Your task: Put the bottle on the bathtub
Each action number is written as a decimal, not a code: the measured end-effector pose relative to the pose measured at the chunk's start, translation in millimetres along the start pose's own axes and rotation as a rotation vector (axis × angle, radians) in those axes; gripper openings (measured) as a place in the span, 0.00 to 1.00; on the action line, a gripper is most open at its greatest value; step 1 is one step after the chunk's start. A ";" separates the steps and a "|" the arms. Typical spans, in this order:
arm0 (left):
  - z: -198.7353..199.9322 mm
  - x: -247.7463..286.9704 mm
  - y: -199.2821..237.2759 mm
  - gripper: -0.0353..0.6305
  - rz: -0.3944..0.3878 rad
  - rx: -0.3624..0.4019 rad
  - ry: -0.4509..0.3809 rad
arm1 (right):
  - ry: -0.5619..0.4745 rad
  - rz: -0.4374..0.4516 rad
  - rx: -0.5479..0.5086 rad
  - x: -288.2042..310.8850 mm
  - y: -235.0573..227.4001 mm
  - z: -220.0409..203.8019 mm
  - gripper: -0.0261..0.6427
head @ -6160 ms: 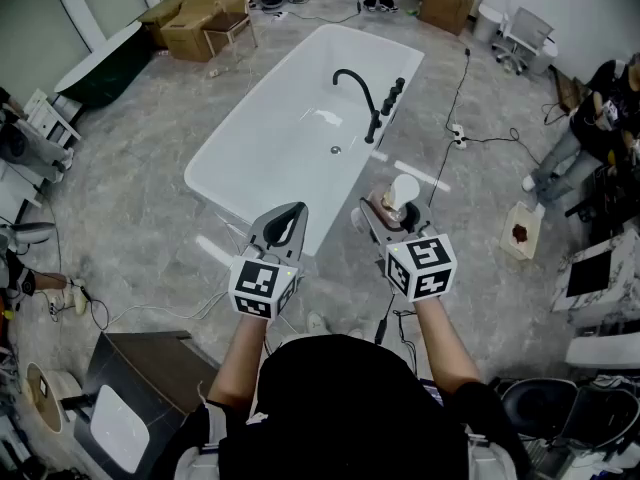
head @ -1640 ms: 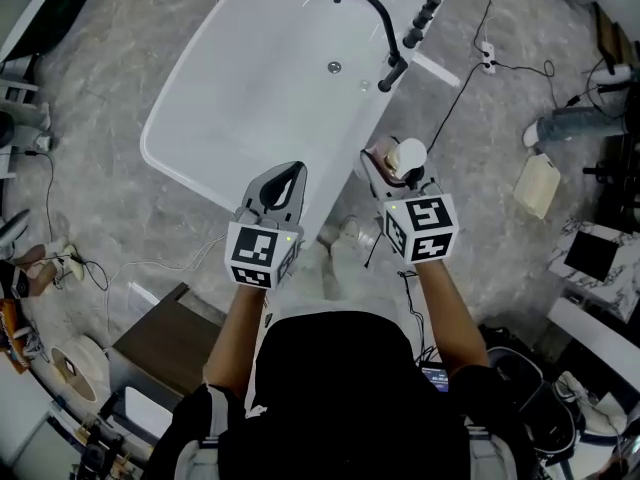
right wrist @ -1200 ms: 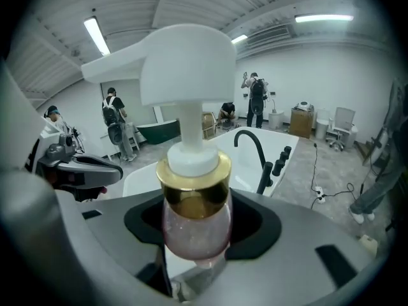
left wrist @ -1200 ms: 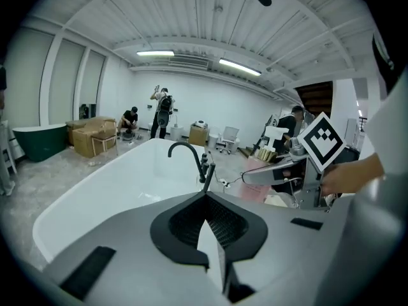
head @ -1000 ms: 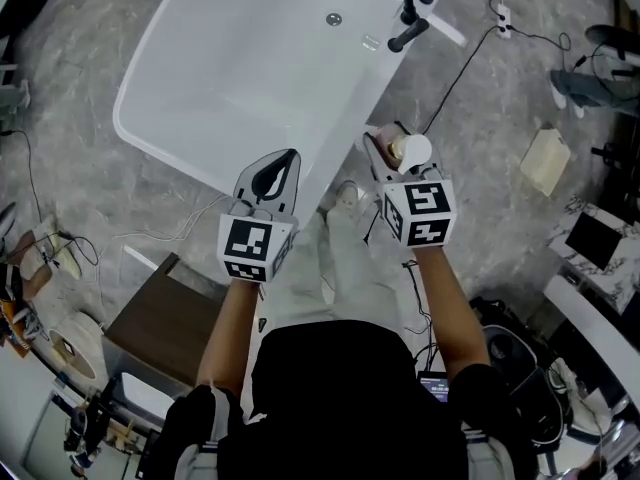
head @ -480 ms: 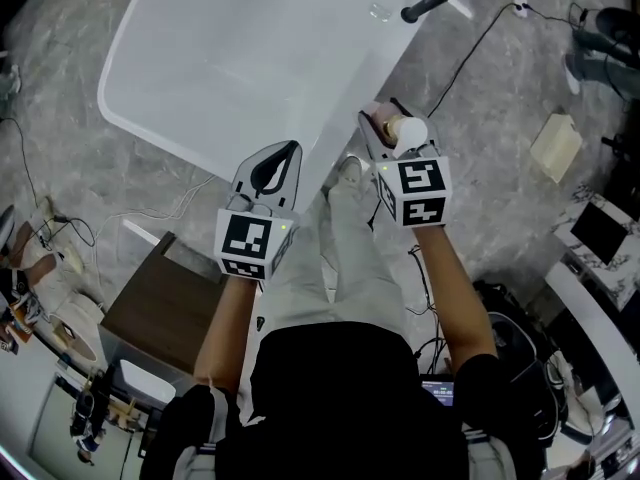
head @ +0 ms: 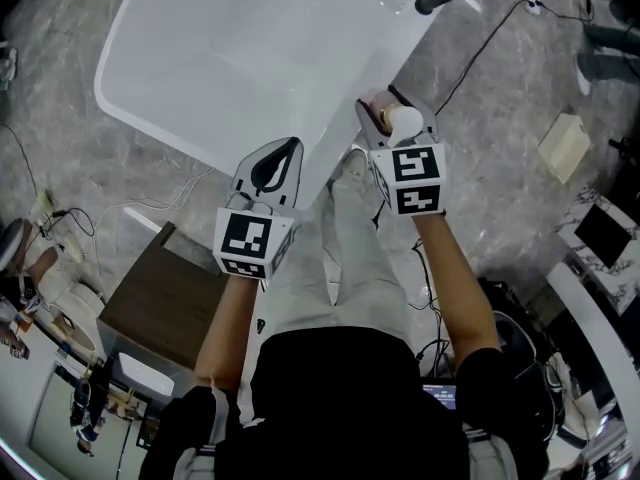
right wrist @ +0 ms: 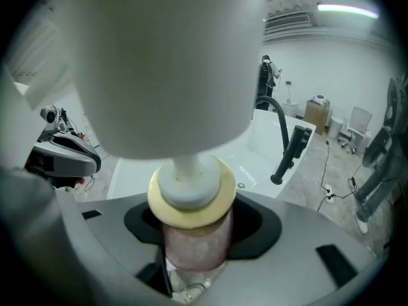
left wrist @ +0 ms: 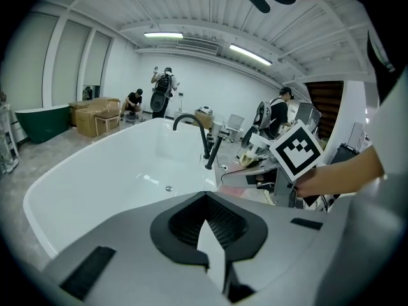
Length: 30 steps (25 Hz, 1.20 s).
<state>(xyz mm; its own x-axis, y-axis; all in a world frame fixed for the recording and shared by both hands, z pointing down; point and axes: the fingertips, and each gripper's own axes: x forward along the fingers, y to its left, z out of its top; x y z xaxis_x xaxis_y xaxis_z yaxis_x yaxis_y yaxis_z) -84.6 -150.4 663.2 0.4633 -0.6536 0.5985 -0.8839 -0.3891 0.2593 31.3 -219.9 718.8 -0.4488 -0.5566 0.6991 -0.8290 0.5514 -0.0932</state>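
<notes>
My right gripper (head: 388,116) is shut on a small pink bottle (right wrist: 194,242) with a cream collar and a large white pump cap (head: 404,120). It hangs just off the white bathtub's (head: 230,58) near right rim. The black faucet (right wrist: 285,144) stands at the tub's far right side. My left gripper (head: 277,164) is shut and empty, held over the tub's near rim (left wrist: 44,203). In the left gripper view the right gripper (left wrist: 255,171) with the bottle shows to the right.
A brown cabinet (head: 160,303) stands at lower left. Cables (head: 475,48) run over the grey stone floor right of the tub. A beige box (head: 565,146) lies at right. Several people (left wrist: 162,88) stand far behind the tub.
The person has walked up to the tub: it has slid up and grown in the head view. Both grippers are now at its near rim, the bottle still held.
</notes>
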 end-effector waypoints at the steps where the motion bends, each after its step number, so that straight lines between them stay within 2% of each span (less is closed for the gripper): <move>1: -0.5 -0.3 0.6 0.07 0.000 0.001 -0.003 | 0.001 0.001 -0.001 1.7 0.5 -1.0 0.39; 17: -5.7 3.4 9.7 0.07 0.008 -0.010 -0.002 | 0.037 0.005 -0.030 21.6 8.4 -13.0 0.39; 30: -0.1 3.3 13.0 0.07 0.014 -0.015 -0.017 | 0.023 -0.001 -0.074 22.3 8.7 -7.9 0.39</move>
<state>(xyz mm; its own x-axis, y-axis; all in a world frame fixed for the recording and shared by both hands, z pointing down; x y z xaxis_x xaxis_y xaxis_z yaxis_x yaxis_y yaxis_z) -94.6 -157.6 668.6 0.4516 -0.6700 0.5893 -0.8912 -0.3698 0.2625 16.7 -222.5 739.1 -0.4397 -0.5431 0.7153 -0.8019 0.5961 -0.0403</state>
